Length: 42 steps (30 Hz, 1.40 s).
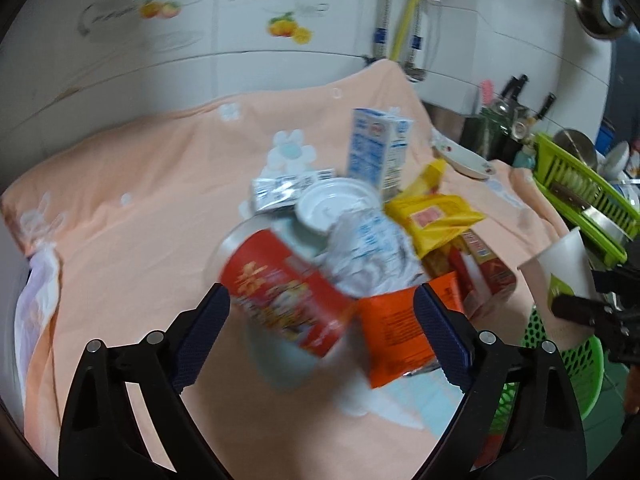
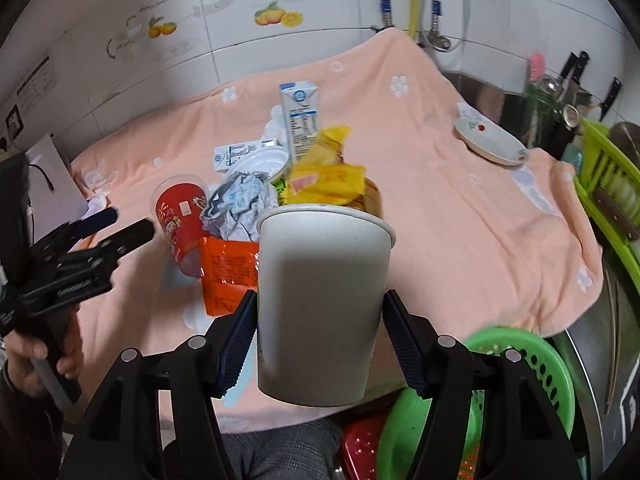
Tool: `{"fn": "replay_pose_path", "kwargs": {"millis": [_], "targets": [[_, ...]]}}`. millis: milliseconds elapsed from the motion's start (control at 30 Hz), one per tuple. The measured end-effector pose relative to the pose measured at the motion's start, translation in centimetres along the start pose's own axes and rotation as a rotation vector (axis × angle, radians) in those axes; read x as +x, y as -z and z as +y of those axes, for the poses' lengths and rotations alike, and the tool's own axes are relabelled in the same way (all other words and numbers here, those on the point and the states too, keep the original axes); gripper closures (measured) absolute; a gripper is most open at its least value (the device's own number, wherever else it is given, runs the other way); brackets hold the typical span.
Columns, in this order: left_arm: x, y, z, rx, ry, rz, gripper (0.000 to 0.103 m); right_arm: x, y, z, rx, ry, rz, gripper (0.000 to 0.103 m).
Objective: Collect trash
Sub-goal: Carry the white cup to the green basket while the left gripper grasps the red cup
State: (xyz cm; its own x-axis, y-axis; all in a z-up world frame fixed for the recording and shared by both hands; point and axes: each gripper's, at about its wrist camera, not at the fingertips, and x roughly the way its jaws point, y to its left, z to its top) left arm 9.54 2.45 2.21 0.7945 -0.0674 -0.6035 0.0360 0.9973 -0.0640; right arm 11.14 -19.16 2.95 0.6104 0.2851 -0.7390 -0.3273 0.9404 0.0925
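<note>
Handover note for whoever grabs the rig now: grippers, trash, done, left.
Right gripper: shut on white paper cup, held above the table's near edge beside the green basket.
Left gripper: open, empty, pointed at the red cup.
Pile on the peach cloth: red cup on its side, orange wrapper, crumpled wrapper, yellow packets, milk carton, white lid.
Done: white paper cup picked up.
Left: bin it, then clear the pile.
</note>
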Motion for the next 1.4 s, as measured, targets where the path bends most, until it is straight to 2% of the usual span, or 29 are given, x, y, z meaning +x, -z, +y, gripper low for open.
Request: {"fn": "replay_pose_path", "kwargs": {"millis": [67,200,367,567,667,800,1100,1400], "targets": [[0.4,-0.5,-1.4,0.040,0.013,0.000,0.014,-0.6,0.7,-0.7,0.010,0.008,-0.010,0.042],[0.5,-1.0,-2.5,0.057,0.036,-0.005,0.015,-1.6,2.0,-1.8,0.014,0.037,-0.025,0.042],[1.0,0.2,-3.2,0.092,0.054,0.027,0.016,-1.9,3.5,-3.4,0.048,0.038,-0.021,0.042],[2.2,1.9,-0.8,-0.041,0.059,0.089,0.022,-1.5,4.3,-4.4,0.073,0.032,-0.014,0.042],[2.5,2.4,0.8,-0.096,0.014,0.092,0.023,-1.5,4.4,-4.3,0.073,0.032,-0.016,0.042],[3.4,2.1,3.7,-0.230,-0.033,0.106,0.024,-1.2,4.7,-4.4,0.078,0.017,-0.013,0.042],[6.5,-0.3,6.5,-0.430,-0.085,0.134,0.016,-0.4,5.3,-5.4,0.103,0.008,-0.010,0.042],[10.1,-1.4,7.5,-0.545,-0.141,0.175,0.014,0.0,7.8,-8.4,0.144,0.089,0.015,0.041]]}}
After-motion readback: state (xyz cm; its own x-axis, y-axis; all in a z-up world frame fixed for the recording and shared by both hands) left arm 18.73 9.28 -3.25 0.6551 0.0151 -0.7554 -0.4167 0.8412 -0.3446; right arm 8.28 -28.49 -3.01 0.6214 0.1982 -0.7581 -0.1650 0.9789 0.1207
